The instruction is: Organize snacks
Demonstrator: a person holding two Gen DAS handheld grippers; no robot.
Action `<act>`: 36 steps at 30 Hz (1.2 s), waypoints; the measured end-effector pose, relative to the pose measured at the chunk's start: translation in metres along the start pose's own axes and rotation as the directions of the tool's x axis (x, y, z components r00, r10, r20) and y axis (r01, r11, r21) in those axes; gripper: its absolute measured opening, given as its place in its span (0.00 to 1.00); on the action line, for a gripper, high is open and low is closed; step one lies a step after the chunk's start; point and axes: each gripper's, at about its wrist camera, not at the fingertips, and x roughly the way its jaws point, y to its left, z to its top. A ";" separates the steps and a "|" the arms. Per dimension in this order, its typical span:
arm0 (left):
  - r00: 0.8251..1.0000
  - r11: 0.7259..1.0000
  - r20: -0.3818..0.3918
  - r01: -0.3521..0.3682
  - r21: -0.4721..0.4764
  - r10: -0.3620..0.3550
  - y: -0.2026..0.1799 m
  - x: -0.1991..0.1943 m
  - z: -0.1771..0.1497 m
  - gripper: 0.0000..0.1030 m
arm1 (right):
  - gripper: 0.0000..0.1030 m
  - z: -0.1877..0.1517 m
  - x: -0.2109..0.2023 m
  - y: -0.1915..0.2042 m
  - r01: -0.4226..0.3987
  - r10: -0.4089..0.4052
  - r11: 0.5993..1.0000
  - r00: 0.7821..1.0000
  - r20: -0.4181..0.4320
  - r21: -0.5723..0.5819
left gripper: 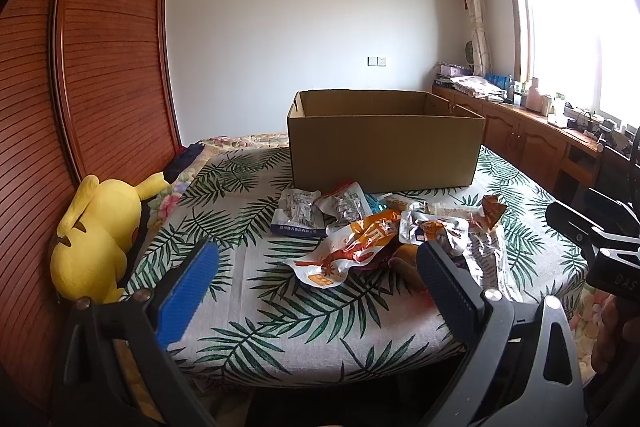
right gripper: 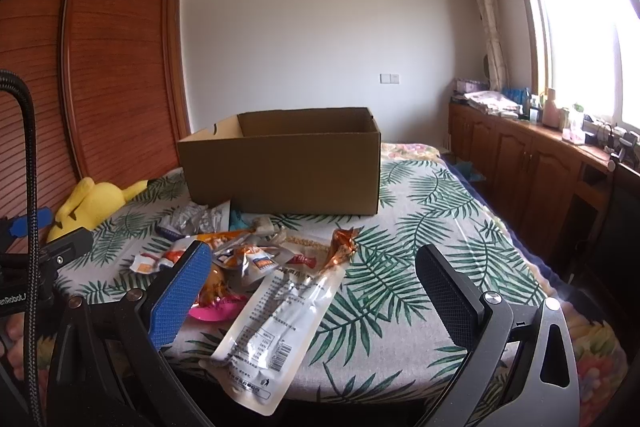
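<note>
left gripper (left gripper: 316,267) spread, empty | right gripper (right gripper: 312,275) spread, empty | snack packets (left gripper: 360,227) heaped mid-frame before cardboard box (left gripper: 384,147) | risk: several overlapping slick packets dragged or dropped when one is pinched

Cardboard box (left gripper: 384,151): plain brown, no print on the faces in view.
Bed cover (left gripper: 280,311): off-white ground, dark green palm-frond pattern; a floral sheet (right gripper: 408,151) in pinks and yellows shows beyond it.
Snack packets (left gripper: 360,239): mixed silver foil, orange-and-white, one blue-edged white.
Long pouch (right gripper: 276,323): clear and silvery with small black print.
Twisted wrapper (right gripper: 342,247): coppery orange.
Pink packet (right gripper: 216,309): bright magenta.
Plush toy (left gripper: 96,231): vivid yellow, black marks.
Wardrobe doors (left gripper: 108,39): reddish-brown wood, fine horizontal slats.
Left hand-held gripper (left gripper: 318,261): black frame, one blue textured pad, one dark.
Curtain (right gripper: 486,11): pale with a faint pattern.
</note>
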 end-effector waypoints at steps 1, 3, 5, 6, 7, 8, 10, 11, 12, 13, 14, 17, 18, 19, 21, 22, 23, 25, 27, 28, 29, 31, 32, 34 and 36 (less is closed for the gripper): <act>1.000 1.000 -0.004 -0.001 -0.001 0.001 0.001 0.002 -0.001 0.97 | 1.00 -0.001 0.001 0.000 -0.002 0.002 1.000 1.000 -0.005 0.000; 1.000 1.000 -0.014 -0.004 0.000 0.004 0.002 0.006 -0.003 0.97 | 1.00 -0.003 0.004 0.000 -0.003 0.003 1.000 1.000 -0.014 -0.002; 1.000 1.000 -0.019 -0.006 0.003 0.006 0.002 0.009 -0.005 0.97 | 1.00 -0.005 0.006 -0.001 -0.005 0.005 1.000 1.000 -0.023 0.000; 1.000 1.000 -0.023 -0.009 0.009 0.009 0.003 0.012 -0.006 0.97 | 1.00 -0.006 0.008 0.000 -0.009 0.009 1.000 1.000 -0.027 0.000; 1.000 1.000 -0.027 -0.011 0.011 0.012 0.004 0.014 -0.006 0.97 | 1.00 -0.006 0.009 -0.001 -0.012 0.012 1.000 0.999 -0.032 0.001; 0.999 1.000 -0.032 -0.012 0.012 0.012 0.005 0.017 -0.007 0.97 | 1.00 -0.007 0.011 -0.001 -0.014 0.014 1.000 0.999 -0.037 0.001; 0.999 1.000 -0.046 -0.003 0.012 0.004 0.006 0.023 -0.008 0.97 | 1.00 -0.010 0.017 -0.002 -0.023 0.023 1.000 0.998 -0.056 0.003; 0.999 1.000 -0.054 -0.001 0.015 0.002 0.007 0.026 -0.009 0.97 | 1.00 -0.011 0.021 -0.002 -0.028 0.029 1.000 0.997 -0.067 0.005; 0.998 1.000 -0.060 0.004 0.020 -0.002 0.007 0.029 -0.009 0.97 | 1.00 -0.013 0.024 -0.002 -0.035 0.035 0.999 0.996 -0.080 0.007; 0.998 1.000 -0.062 0.005 0.025 -0.004 0.007 0.031 -0.009 0.97 | 1.00 -0.014 0.028 -0.002 -0.042 0.042 0.999 0.995 -0.095 0.008; 0.998 0.999 -0.068 0.006 0.033 -0.004 0.007 0.034 -0.009 0.97 | 0.99 -0.016 0.032 -0.003 -0.045 0.046 0.999 0.993 -0.109 0.009; 0.997 0.999 -0.082 0.017 0.045 -0.013 0.007 0.043 -0.009 0.97 | 0.98 -0.022 0.046 -0.004 -0.060 0.061 0.998 0.986 -0.156 0.011; 0.996 0.999 -0.086 0.021 0.047 -0.016 0.007 0.046 -0.009 0.97 | 0.97 -0.024 0.052 -0.004 -0.069 0.071 0.997 0.982 -0.174 0.015; 0.996 0.999 -0.092 0.023 0.049 -0.019 0.008 0.049 -0.009 0.97 | 0.97 -0.026 0.057 -0.004 -0.076 0.077 0.997 0.978 -0.192 0.017; 0.994 0.998 -0.109 0.035 0.051 -0.029 0.008 0.055 -0.009 0.97 | 0.95 -0.031 0.068 -0.005 -0.088 0.091 0.996 0.968 -0.232 0.022; 0.992 0.998 -0.119 0.042 0.053 -0.035 0.008 0.059 -0.010 0.97 | 0.95 -0.033 0.073 -0.005 -0.098 0.103 0.995 0.962 -0.252 0.030; 0.992 0.997 -0.123 0.045 0.055 -0.038 0.008 0.061 -0.010 0.97 | 0.94 -0.035 0.077 -0.006 -0.105 0.112 0.994 0.958 -0.265 0.039; 0.989 0.996 -0.140 0.052 0.067 -0.042 0.007 0.069 -0.010 0.97 | 0.94 -0.038 0.084 -0.005 -0.121 0.130 0.991 0.948 -0.292 0.050; 0.987 0.995 -0.155 0.055 0.080 -0.042 0.006 0.075 -0.011 0.97 | 0.94 -0.040 0.087 -0.004 -0.118 0.126 0.992 0.945 -0.302 0.042; 0.986 0.995 -0.159 0.057 0.084 -0.043 0.006 0.078 -0.011 0.97 | 0.94 -0.041 0.089 -0.003 -0.116 0.123 0.992 0.943 -0.308 0.038; 0.985 0.994 -0.165 0.061 0.089 -0.046 0.005 0.080 -0.011 0.97 | 0.94 -0.042 0.091 -0.003 -0.118 0.124 0.992 0.941 -0.315 0.039; 0.982 0.992 -0.180 0.070 0.102 -0.051 0.005 0.087 -0.012 0.97 | 0.94 -0.042 0.093 -0.004 -0.121 0.129 0.992 0.936 -0.326 0.044; 0.981 0.991 -0.188 0.074 0.108 -0.053 0.005 0.090 -0.012 0.97 | 0.94 -0.042 0.095 -0.003 -0.122 0.128 0.992 0.935 -0.331 0.039; 0.977 0.990 -0.201 0.091 0.111 -0.067 0.006 0.094 -0.011 0.97 | 0.94 -0.041 0.098 -0.002 -0.127 0.131 0.991 0.931 -0.342 0.034; 0.973 0.988 -0.213 0.110 0.111 -0.084 0.007 0.097 -0.010 0.97 | 0.94 -0.040 0.102 -0.002 -0.132 0.135 0.991 0.924 -0.358 0.032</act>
